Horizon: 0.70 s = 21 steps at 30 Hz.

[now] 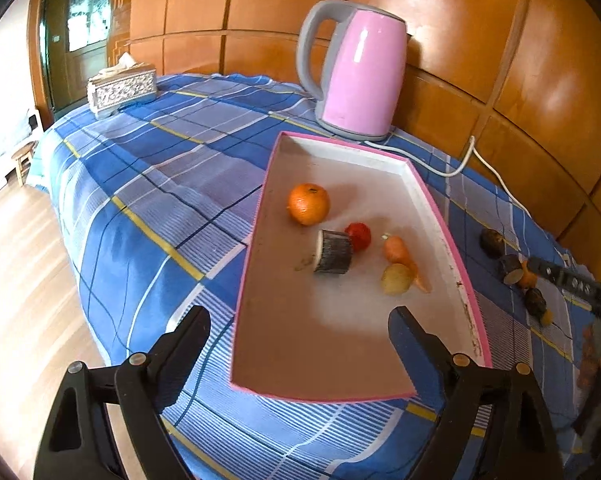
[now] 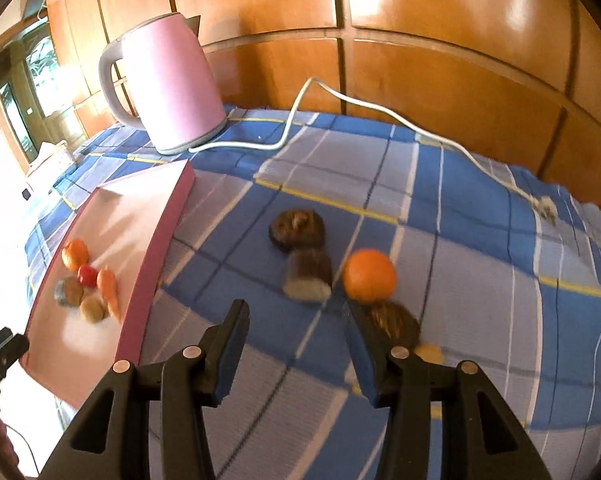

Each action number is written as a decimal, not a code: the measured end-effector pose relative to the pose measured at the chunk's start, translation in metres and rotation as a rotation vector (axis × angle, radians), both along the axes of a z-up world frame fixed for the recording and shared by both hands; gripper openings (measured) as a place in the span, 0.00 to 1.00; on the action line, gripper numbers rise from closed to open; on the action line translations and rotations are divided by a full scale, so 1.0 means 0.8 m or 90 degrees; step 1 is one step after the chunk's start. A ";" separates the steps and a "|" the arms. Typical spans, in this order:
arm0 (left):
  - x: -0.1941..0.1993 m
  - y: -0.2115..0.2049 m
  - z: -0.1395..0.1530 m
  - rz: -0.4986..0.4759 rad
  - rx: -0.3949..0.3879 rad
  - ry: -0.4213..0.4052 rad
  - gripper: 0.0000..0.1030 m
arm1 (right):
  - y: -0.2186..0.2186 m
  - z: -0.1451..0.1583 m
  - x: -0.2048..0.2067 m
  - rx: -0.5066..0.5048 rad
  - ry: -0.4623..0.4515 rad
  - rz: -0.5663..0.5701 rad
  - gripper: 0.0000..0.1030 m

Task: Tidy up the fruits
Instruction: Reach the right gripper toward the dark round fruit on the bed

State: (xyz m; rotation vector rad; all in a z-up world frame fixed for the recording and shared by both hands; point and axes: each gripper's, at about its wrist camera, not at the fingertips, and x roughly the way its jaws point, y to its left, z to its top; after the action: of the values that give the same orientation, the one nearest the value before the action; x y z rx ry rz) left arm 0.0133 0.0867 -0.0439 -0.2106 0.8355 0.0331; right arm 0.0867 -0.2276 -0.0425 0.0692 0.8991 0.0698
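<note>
Right gripper [image 2: 296, 312] fingers spread, empty, orange [image 2: 369, 276] just ahead; left gripper [image 1: 300, 320] fingers spread over tray [image 1: 260, 216]

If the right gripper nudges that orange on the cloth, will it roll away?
Probably. The orange looks round and smooth, so a push should set it rolling. The dark chunk beside it might stop it leftward. The soft cloth may slow it somewhat.
</note>
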 end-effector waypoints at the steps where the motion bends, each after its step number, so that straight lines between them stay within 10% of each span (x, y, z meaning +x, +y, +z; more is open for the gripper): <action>1: 0.000 0.001 -0.001 0.003 0.000 0.001 0.88 | 0.002 0.000 0.008 -0.007 0.000 0.002 0.47; 21: 0.002 0.020 -0.005 0.029 -0.010 0.011 0.88 | 0.025 -0.038 0.126 -0.118 0.063 0.043 0.49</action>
State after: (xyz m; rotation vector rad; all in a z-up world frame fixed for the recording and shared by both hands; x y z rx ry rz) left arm 0.0150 0.1028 -0.0476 -0.2443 0.8485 0.0720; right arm 0.1877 -0.2073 -0.0731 -0.1305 1.0036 0.0459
